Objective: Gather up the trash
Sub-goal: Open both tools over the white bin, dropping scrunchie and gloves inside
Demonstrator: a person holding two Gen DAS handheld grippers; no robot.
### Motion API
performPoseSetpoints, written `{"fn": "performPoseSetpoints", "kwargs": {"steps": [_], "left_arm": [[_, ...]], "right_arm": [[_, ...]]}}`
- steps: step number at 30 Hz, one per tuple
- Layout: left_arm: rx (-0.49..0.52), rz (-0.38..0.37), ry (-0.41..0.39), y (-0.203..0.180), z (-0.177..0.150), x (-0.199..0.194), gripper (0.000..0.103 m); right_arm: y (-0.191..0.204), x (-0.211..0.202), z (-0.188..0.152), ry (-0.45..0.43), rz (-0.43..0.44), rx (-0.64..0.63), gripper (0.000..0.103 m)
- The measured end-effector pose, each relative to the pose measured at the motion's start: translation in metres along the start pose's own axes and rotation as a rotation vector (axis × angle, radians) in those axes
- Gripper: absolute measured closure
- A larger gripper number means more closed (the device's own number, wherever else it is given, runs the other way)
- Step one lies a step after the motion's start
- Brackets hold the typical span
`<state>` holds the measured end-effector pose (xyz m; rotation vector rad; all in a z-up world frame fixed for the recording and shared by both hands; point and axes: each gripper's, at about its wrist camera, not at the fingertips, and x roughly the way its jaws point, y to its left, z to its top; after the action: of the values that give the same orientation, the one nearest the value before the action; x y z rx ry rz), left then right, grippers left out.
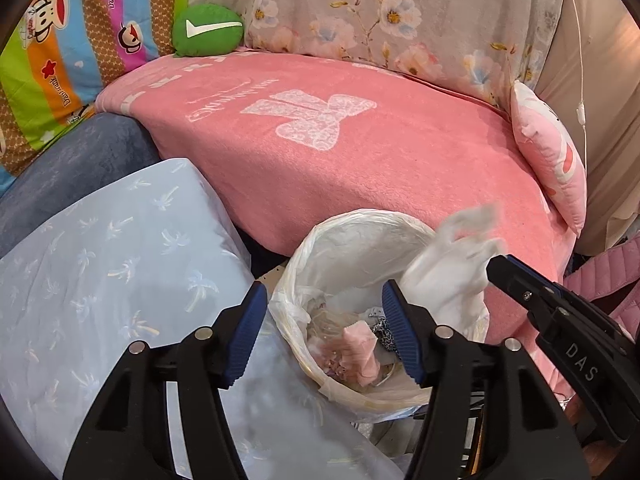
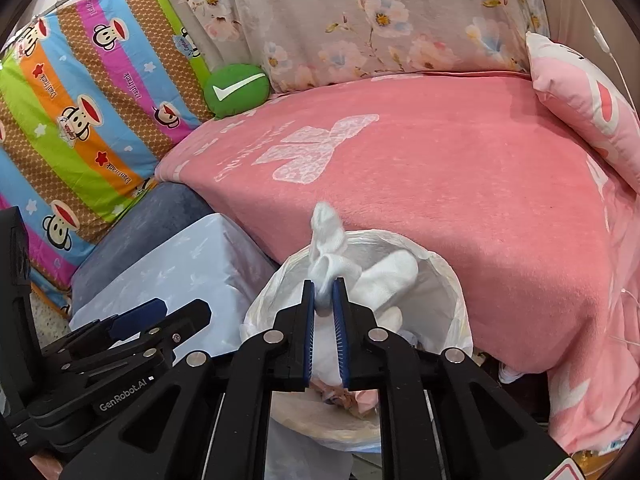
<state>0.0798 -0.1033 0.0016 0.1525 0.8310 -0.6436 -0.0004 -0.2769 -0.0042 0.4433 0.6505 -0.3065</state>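
The right gripper point(image 2: 325, 296) had its jaws nearly shut, pinching a bundle of crumpled white tissue point(image 2: 360, 276) directly above the trash bin point(image 2: 452, 280). The lower part of the wad was hidden between the fingers, and from the left wrist view it showed as a motion-blurred white mass point(image 1: 448, 268) at the bin's right rim, so its exact shape was hard to make out. The left gripper point(image 1: 324, 332) hung with its jaws wide apart and nothing between them, poised over the bin's left side; through the gap lay pink and patterned scraps point(image 1: 360, 352) already in the bin, partly masked by the right finger. The white liner bag point(image 1: 304, 256) draped over the bin's rim. Just left of the bin sat a pale blue cushion point(image 1: 112, 264), touching or nearly touching the liner. Behind the bin a pink blanket point(image 1: 360, 168) spread wide and bare, its edge hanging right at the bin's back rim. A green round cushion point(image 1: 207, 30) lay far behind the bin.
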Motion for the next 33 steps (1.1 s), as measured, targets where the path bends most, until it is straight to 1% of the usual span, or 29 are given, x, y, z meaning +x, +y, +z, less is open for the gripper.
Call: {"fn": "performPoseSetpoints", "kwargs": {"steps": [8,11,14,16,18,19,20,21,23,25,27,33], "left_arm": [[-0.026,0.025,0.005,0.010,-0.004,-0.001,0.045],[-0.032,0.038,0.002,0.012,-0.006,-0.003,0.045],[-0.044,0.046,0.003,0.015,-0.010,-0.005,0.039],[-0.047,0.060,0.000,0.017,-0.012,-0.008,0.034],[-0.051,0.074,-0.002,0.018,-0.014,-0.011,0.032],[-0.053,0.083,-0.004,0.019,-0.015,-0.013,0.030],[-0.055,0.091,-0.008,0.019,-0.017,-0.015,0.029],[-0.056,0.099,-0.013,0.020,-0.018,-0.016,0.026],[-0.055,0.120,-0.024,0.021,-0.021,-0.020,0.024],[-0.054,0.139,-0.035,0.021,-0.025,-0.025,0.018],[-0.054,0.153,-0.042,0.021,-0.029,-0.028,0.016],[-0.038,0.189,-0.043,0.019,-0.036,-0.032,0.014]], "right_arm": [[0.007,0.000,-0.005,0.015,0.009,-0.035,0.088],[0.011,0.000,-0.008,0.022,0.003,-0.065,0.083],[0.015,-0.003,-0.013,0.024,-0.010,-0.094,0.079],[0.017,-0.005,-0.015,0.023,-0.016,-0.108,0.073],[0.019,-0.010,-0.018,0.016,-0.027,-0.119,0.064],[0.020,-0.012,-0.020,0.011,-0.028,-0.127,0.061],[0.021,-0.014,-0.021,0.007,-0.031,-0.132,0.055],[0.022,-0.016,-0.022,0.003,-0.036,-0.137,0.051],[0.023,-0.019,-0.024,-0.008,-0.049,-0.150,0.047],[0.024,-0.022,-0.027,-0.020,-0.068,-0.163,0.038],[0.024,-0.024,-0.029,-0.024,-0.080,-0.173,0.035],[0.023,-0.029,-0.035,-0.026,-0.098,-0.184,0.029]]}}
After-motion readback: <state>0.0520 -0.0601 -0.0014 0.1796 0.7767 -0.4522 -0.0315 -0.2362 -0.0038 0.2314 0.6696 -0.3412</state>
